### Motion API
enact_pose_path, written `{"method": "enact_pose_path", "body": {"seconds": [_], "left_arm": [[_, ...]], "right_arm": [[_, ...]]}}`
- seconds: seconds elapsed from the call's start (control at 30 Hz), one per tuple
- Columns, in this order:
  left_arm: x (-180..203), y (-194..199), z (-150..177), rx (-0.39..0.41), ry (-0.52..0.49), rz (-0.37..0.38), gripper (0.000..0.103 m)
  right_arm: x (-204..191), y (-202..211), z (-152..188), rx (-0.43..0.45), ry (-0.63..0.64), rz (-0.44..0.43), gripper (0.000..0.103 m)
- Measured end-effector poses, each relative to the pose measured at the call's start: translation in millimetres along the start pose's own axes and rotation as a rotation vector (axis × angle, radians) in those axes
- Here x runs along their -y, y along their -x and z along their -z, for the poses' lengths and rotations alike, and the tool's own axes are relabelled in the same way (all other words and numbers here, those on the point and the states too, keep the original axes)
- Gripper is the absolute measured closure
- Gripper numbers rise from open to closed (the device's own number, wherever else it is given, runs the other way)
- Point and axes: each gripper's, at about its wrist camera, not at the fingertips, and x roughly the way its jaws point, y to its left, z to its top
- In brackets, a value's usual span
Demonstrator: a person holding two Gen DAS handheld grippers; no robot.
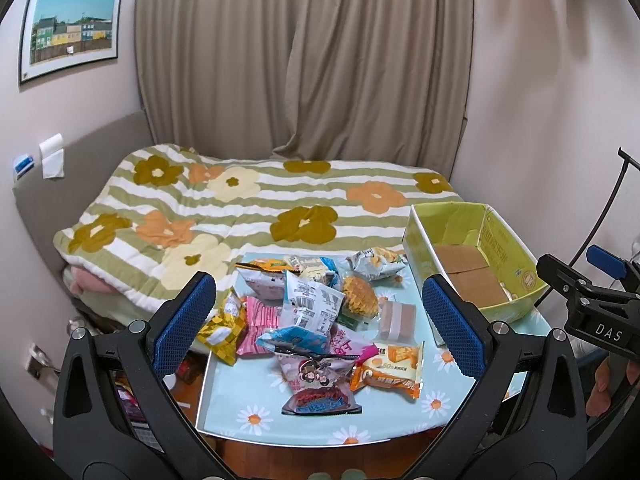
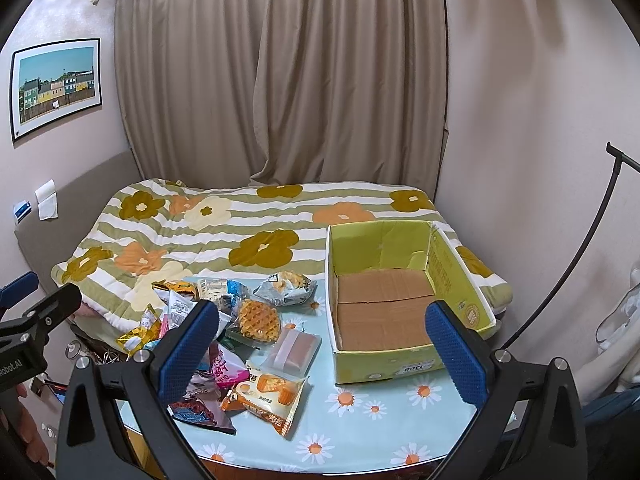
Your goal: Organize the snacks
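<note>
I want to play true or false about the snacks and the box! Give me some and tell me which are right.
1. The box has snacks in it. False: only its bare cardboard floor shows.
2. The snacks lie in a pile on the table. True.
3. The left gripper holds a snack. False: its jaws stand open and hold nothing.
4. The right gripper is open. True.
5. The waffle is inside the box. False: it lies in the pile, left of the box.
6. A flowered blanket lies on the bed behind the table. True.
</note>
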Motion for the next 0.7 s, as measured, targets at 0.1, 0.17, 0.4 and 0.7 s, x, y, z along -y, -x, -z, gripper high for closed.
{"method": "enact_pose_path", "body": {"seconds": [0.1,0.17,0.4,0.7], "left_arm": [[0.1,0.4,-0.3,0.000,0.000,0.000,0.000],[0.3,0.4,-0.5,0.000,0.000,-0.001,0.000],[0.2,0.6,-1.1,0.000,-0.001,0.000,0.000],[-0.7,-0.3,-1.7,0.001,-0.001,-0.001,0.000]], "right_arm": [[0.4,0.0,-0.3,0.000,-0.001,-0.001,0.000],[0.5,0.1,-0.7,0.000,-0.001,-0.001,0.000],[-7.2,0.3,-1.1,-0.001,0.000,0.000,0.000],[-6.9,1.3,-1.4,0.001,0.000,0.000,0.000]]}}
